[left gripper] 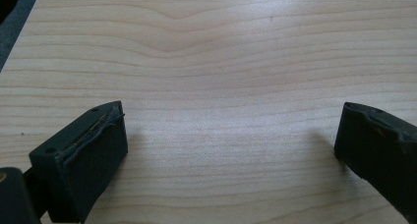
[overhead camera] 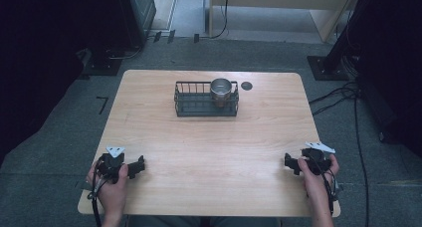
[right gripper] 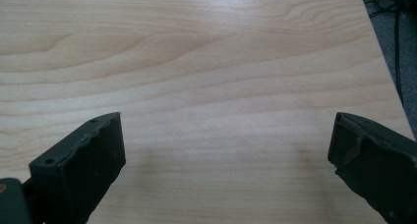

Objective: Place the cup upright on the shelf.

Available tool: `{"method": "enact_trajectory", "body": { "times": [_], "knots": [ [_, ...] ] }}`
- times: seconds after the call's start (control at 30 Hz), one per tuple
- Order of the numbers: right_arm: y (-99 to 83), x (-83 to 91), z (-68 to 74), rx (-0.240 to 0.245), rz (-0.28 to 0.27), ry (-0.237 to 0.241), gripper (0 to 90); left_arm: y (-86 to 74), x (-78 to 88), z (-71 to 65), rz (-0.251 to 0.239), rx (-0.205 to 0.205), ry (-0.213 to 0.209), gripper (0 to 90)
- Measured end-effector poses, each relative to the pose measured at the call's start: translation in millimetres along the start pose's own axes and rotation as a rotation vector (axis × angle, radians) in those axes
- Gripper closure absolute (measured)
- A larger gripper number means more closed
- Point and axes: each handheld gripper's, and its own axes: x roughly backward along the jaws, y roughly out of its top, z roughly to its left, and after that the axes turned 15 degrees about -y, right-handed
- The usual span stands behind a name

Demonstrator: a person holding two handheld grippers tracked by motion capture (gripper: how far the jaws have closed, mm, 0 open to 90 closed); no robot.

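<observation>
A black wire basket (overhead camera: 206, 99) sits at the far middle of the wooden table (overhead camera: 209, 142). A metal cup (overhead camera: 221, 90) stands upright in the basket's right end. My left gripper (overhead camera: 140, 165) rests low near the table's front left, held by a hand, jaws wide apart over bare wood (left gripper: 231, 130). My right gripper (overhead camera: 288, 162) rests near the front right, also wide open with nothing between its jaws (right gripper: 226, 140). Both are far from the basket.
A small dark round spot (overhead camera: 247, 85) lies on the table just right of the basket. Grey floor surrounds the table, with cables (overhead camera: 343, 95) at the right and dark equipment stands (overhead camera: 326, 67) behind.
</observation>
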Motion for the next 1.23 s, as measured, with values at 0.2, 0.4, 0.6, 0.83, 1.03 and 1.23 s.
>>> {"method": "enact_trajectory", "body": {
  "times": [0.2,0.4,0.6,0.83,1.03,1.23],
  "knots": [
    [-10.5,-0.3,-10.3,-0.007,0.013,-0.018,0.3,0.0,0.0,0.0,0.0,0.0,0.0,0.0],
    [-21.3,1.5,-20.9,-0.019,0.014,-0.033,0.2,0.0,0.0,0.0,0.0,0.0,0.0,0.0],
    [-30.6,4.8,-31.7,-0.023,-0.004,-0.034,0.0,0.0,0.0,0.0,0.0,0.0,0.0,0.0],
    [-40.6,6.2,-36.6,-0.008,-0.066,-0.006,0.0,-0.1,0.0,0.0,0.0,0.0,0.0,0.0],
    [-41.5,6.8,-37.7,0.003,-0.069,0.003,0.0,-0.1,0.0,0.0,0.0,0.0,0.0,0.0],
    [-41.5,6.8,-37.8,0.001,-0.069,0.005,0.0,-0.2,0.0,-0.1,-0.001,0.001,0.001,0.0]
  ]
}}
